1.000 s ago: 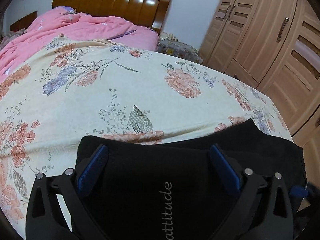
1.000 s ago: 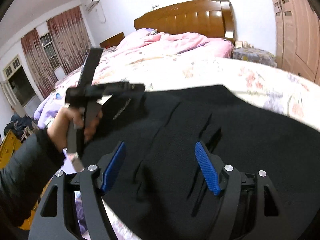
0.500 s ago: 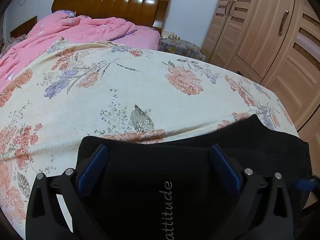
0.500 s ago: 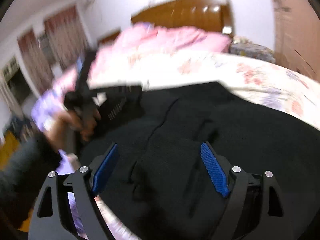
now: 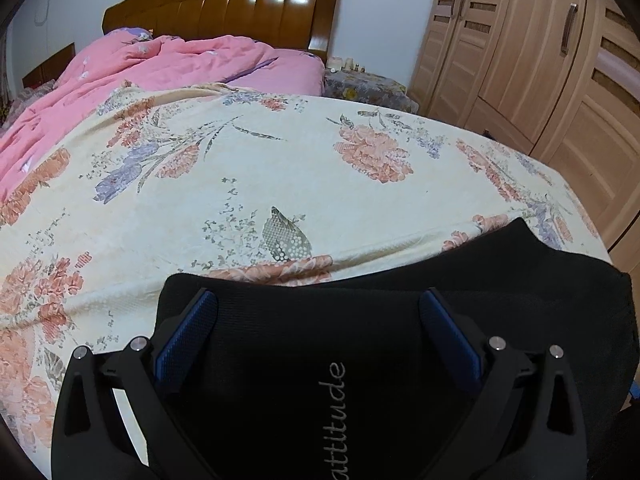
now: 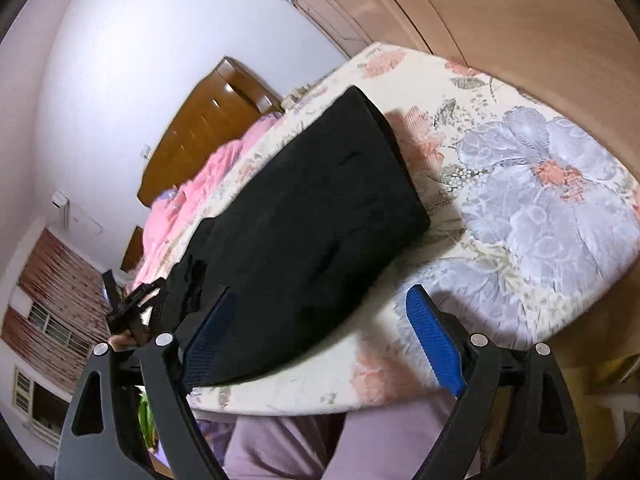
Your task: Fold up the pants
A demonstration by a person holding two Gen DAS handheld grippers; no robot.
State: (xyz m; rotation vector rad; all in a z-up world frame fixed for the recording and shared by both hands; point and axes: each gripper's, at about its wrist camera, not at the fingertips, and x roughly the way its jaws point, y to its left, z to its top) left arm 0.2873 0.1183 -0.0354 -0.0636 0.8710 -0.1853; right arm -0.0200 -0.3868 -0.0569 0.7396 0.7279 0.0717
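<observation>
Nearest us, the left claw (image 5: 318, 320) hangs spread wide over the black pants (image 5: 360, 340), gripping nothing. Our right claw (image 6: 320, 320) has just been opening; its jaws stand wide at the bed's edge, one finger over the fabric, nothing pinched. The pants (image 6: 312, 208) lie part-folded, flat on the floral bedspread (image 5: 240, 184). Next fold, we judge: pinch both ends of one edge evenly and keep layers aligned. Beyond: pink quilt (image 5: 132, 68), headboard (image 5: 224, 12).

Folded black pants (image 6: 320, 216) on floral bedspread (image 6: 540, 216), wide-spread tool (image 6: 320, 332) before them.
</observation>
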